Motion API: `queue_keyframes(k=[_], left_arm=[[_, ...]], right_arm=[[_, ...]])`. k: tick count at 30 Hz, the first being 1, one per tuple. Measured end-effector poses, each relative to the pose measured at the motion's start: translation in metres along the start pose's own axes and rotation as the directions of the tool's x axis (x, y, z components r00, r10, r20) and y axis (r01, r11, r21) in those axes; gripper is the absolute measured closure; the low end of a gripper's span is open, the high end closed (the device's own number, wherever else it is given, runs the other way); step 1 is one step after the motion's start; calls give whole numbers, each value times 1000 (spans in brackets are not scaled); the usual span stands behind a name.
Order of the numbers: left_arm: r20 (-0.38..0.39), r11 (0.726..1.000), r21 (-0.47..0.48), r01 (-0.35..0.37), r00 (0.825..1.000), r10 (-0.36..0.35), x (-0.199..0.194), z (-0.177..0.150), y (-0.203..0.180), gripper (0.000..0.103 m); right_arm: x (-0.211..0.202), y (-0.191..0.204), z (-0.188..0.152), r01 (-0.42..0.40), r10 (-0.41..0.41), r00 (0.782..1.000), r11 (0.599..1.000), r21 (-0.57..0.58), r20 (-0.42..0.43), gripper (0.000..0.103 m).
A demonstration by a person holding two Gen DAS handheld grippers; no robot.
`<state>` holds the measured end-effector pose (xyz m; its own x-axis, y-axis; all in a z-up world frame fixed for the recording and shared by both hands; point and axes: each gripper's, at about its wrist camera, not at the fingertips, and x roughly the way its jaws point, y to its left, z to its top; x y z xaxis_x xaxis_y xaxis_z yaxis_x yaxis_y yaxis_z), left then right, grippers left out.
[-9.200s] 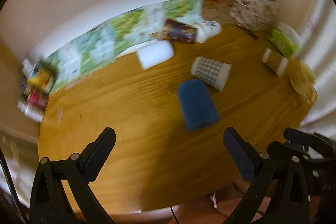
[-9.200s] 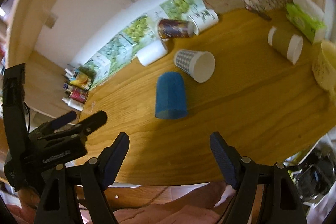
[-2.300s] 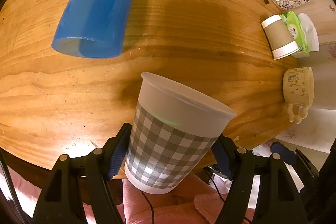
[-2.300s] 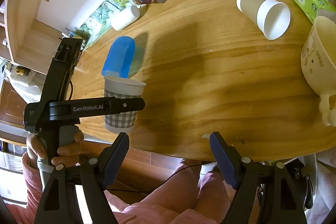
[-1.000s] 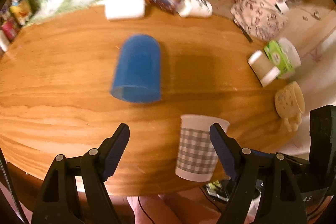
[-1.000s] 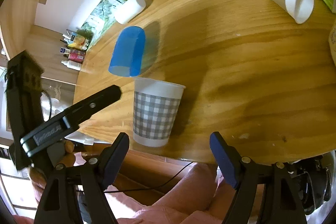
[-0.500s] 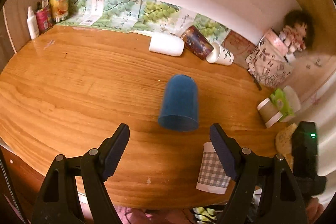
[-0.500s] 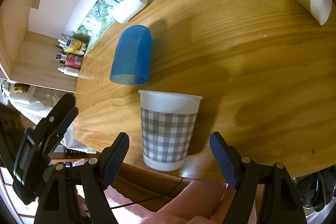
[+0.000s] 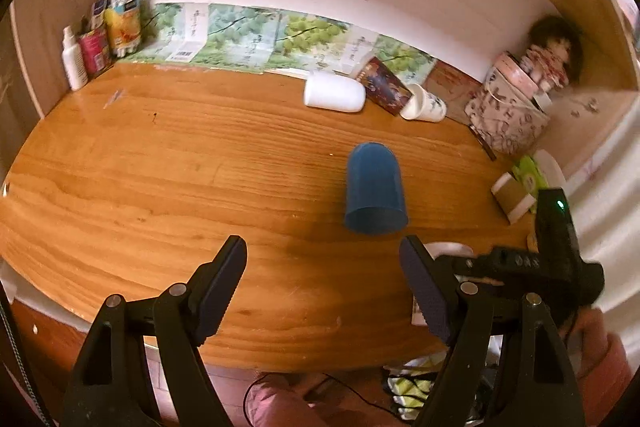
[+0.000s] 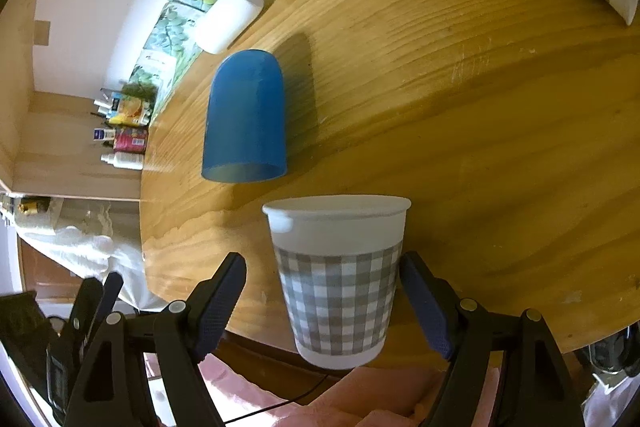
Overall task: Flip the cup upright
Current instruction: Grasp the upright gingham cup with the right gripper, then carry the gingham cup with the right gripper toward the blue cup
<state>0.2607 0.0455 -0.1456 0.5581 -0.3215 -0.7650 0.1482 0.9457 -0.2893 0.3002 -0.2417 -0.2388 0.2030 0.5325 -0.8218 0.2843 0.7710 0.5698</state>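
Observation:
The grey-checked paper cup point(image 10: 336, 279) stands upright at the near edge of the wooden table point(image 10: 460, 107). My right gripper point(image 10: 322, 291) is open, with the cup standing between its fingers; the right finger point(image 10: 424, 303) is close to the cup's side. In the left wrist view only the cup's white rim point(image 9: 448, 249) shows behind my finger. My left gripper point(image 9: 322, 275) is open and empty, pulled back over the table's near edge. A blue cup point(image 9: 375, 195) lies on its side mid-table, also in the right wrist view point(image 10: 246, 119).
Several cups lie on their sides: a white one point(image 9: 334, 98), a dark printed one point(image 9: 386, 87), a white patterned one point(image 9: 424, 107) and a brown one point(image 9: 512, 197). Bottles point(image 9: 100, 39) stand at the far left. A patterned box point(image 9: 508, 123) and doll point(image 9: 552, 55) stand at the far right.
My left gripper let go of the checked cup and drew back and left. My right gripper moved in until the upright cup stands between its open fingers.

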Motion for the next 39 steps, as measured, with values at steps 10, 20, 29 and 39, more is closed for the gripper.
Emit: queue_keyframes(k=[10, 20, 29, 39], left_arm=[[-39, 987, 145, 71, 997, -66, 3, 5, -15, 21], [-60, 978, 191, 85, 995, -75, 10, 15, -15, 21], [-74, 960, 251, 122, 992, -107, 14, 21, -24, 21], [-50, 935, 323, 148, 989, -139, 16, 35, -31, 21]], right_arm=[[10, 0, 6, 2, -3, 1000, 997, 75, 20, 23], [12, 3, 7, -17, 13, 999, 995, 96, 46, 34], [6, 9, 3, -2, -7, 995, 996, 85, 104, 38], [-15, 16, 2, 101, -114, 956, 993, 61, 272, 39]])
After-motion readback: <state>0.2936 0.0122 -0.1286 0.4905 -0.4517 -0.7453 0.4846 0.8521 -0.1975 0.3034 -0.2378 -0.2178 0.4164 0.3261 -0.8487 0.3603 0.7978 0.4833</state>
